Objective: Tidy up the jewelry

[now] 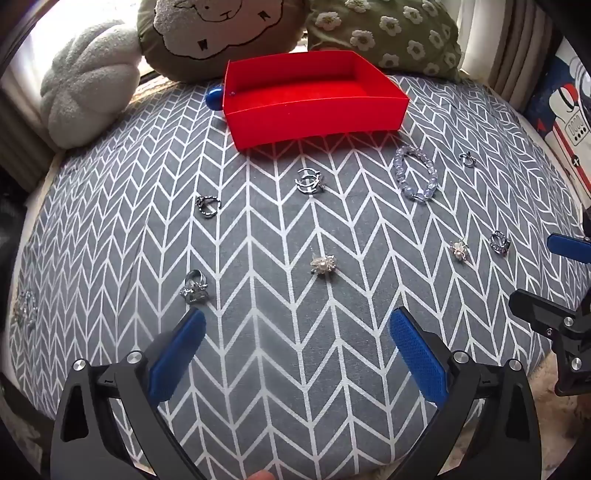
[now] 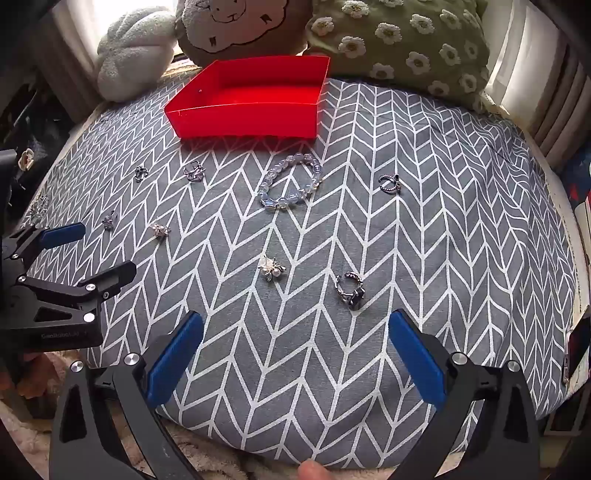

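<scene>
An empty red tray (image 1: 314,107) (image 2: 247,118) sits at the back of a grey chevron cushion (image 1: 258,350). Several silver rings and pearl brooches lie scattered in front of it, with a pale blue bead bracelet (image 1: 415,173) (image 2: 291,181). A pearl brooch (image 1: 323,264) lies ahead of my open, empty left gripper (image 1: 297,325). A ring (image 1: 194,286) lies by its left fingertip. My right gripper (image 2: 295,325) is open and empty, with a pearl brooch (image 2: 271,269) and a dark ring (image 2: 351,288) just ahead.
Three pillows line the back: a white one (image 1: 85,77), a lamb-face one (image 1: 221,33) and a green flowered one (image 1: 388,33). A blue object (image 1: 215,98) peeks out left of the tray. The cushion drops off at its near and side edges.
</scene>
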Action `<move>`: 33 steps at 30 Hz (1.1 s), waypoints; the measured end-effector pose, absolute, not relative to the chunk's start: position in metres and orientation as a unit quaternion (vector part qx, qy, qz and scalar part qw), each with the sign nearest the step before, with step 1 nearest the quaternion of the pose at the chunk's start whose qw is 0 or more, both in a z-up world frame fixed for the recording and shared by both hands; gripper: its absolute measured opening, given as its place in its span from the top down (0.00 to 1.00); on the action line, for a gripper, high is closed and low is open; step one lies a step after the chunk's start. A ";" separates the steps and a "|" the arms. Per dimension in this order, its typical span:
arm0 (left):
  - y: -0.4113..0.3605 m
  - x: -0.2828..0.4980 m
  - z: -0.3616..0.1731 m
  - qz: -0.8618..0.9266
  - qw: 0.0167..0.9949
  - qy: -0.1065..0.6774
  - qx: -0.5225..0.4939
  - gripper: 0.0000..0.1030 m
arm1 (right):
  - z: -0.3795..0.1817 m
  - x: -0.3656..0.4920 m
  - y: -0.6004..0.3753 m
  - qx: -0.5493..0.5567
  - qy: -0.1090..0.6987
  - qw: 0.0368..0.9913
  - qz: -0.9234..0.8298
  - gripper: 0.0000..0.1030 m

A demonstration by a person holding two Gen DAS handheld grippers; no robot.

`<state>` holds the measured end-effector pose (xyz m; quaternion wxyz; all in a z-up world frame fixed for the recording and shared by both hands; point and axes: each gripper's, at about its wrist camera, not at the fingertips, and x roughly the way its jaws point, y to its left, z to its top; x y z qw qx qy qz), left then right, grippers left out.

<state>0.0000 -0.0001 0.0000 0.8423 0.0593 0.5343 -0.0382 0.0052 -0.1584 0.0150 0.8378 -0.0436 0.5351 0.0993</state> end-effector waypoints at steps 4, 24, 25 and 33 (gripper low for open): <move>-0.001 -0.001 0.002 -0.033 0.845 0.530 0.065 0.07 | 0.015 0.006 -0.158 -0.044 0.536 0.837 0.100 0.04; 0.000 -0.001 -0.005 -0.045 0.840 0.538 0.055 0.07 | 0.015 0.007 -0.159 -0.050 0.530 0.841 0.093 0.04; 0.000 -0.001 -0.005 -0.045 0.840 0.537 0.055 0.07 | 0.015 0.006 -0.159 -0.050 0.530 0.841 0.093 0.04; -0.002 -0.001 -0.006 -0.048 0.839 0.539 0.055 0.07 | 0.015 0.006 -0.158 -0.052 0.530 0.841 0.095 0.04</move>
